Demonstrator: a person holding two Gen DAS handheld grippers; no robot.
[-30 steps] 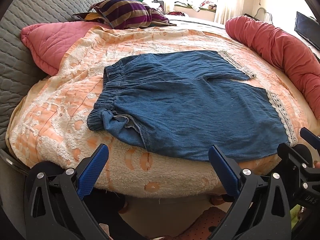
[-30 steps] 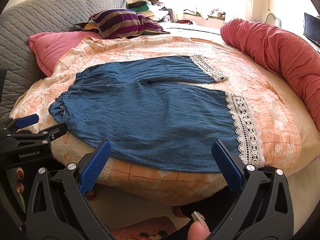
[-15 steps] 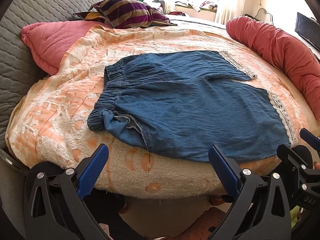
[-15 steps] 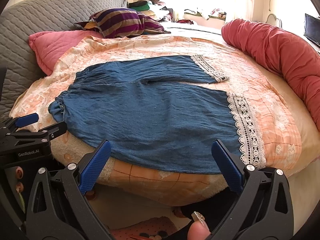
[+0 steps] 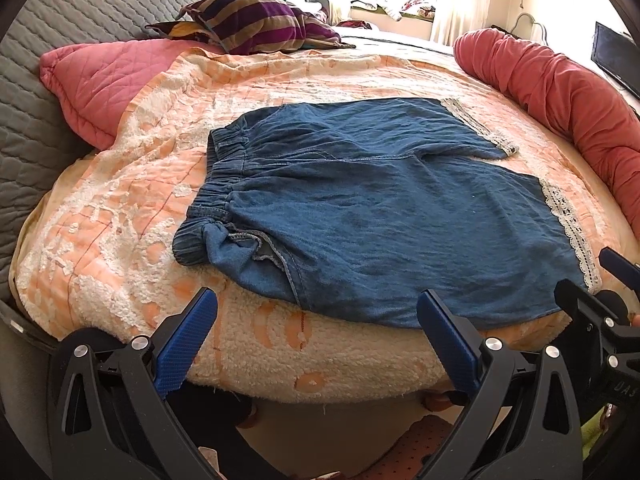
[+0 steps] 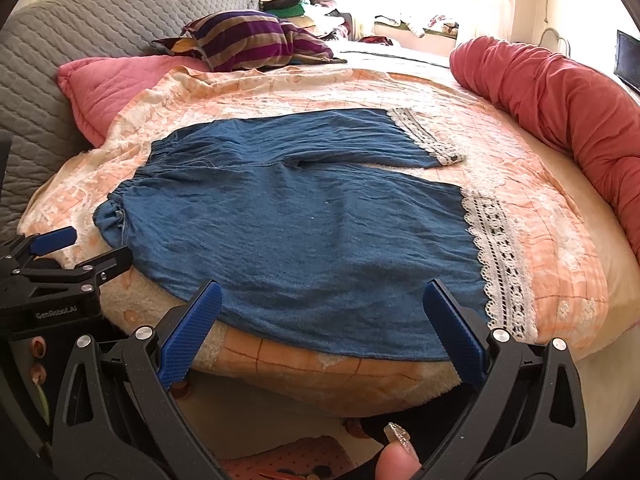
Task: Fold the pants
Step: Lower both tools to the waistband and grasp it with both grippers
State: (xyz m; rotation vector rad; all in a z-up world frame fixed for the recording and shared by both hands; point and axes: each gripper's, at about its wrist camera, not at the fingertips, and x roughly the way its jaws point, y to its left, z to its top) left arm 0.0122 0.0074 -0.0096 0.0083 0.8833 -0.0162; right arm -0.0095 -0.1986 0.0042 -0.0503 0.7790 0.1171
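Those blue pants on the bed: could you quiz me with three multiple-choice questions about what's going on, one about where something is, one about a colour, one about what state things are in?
1. Where does the elastic waistband of the pants point?
A. Toward the pink quilted pillow
B. Toward the red bolster
C. Off the near edge of the bed

2. What colour is the lace trim on the leg hems?
A. Black
B. White
C. Yellow

3. How are the left gripper and right gripper now?
A. Both clamped on the pants
B. One clamped, one open
C. Both open, holding nothing

Answers:
1. A, the gathered waistband lies on the pillow's side, the hems on the bolster's side.
2. B, both hems carry white lace.
3. C, each pair of blue pads stands wide apart, short of the fabric.
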